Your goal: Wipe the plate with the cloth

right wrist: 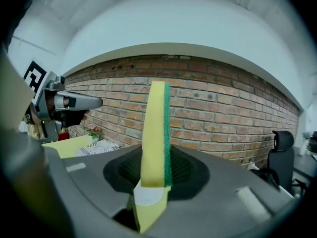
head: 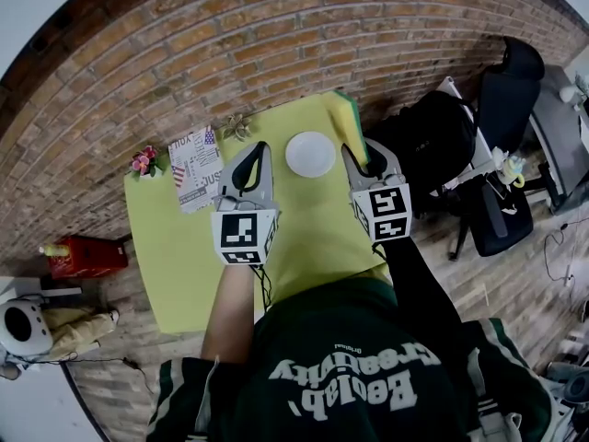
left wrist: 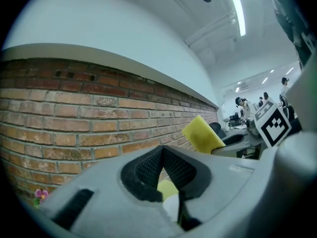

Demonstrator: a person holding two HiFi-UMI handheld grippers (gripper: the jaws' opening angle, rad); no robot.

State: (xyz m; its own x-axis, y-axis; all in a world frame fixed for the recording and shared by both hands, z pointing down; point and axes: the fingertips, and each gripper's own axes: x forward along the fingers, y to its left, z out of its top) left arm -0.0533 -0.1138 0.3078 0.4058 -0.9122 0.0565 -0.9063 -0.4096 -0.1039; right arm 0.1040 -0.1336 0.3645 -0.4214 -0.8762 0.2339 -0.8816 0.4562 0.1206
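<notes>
While right claw (right wrist: 154, 168) pinches yellow-green sponge (right wrist: 152, 125), left claw (left wrist: 162, 156) closed, empty; plate (head: 310, 154) white, round.

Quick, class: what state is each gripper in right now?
Left gripper: closed, holding nothing.
Right gripper: closed on the yellow-green sponge.

Head view taken from above, aimed steeply down onto yellow-green table (head: 175, 265). Both gripper views set low, close behind jaws, aimed toward brick wall (left wrist: 74, 118). Wall and sponge (right wrist: 154, 128) shared.
</notes>
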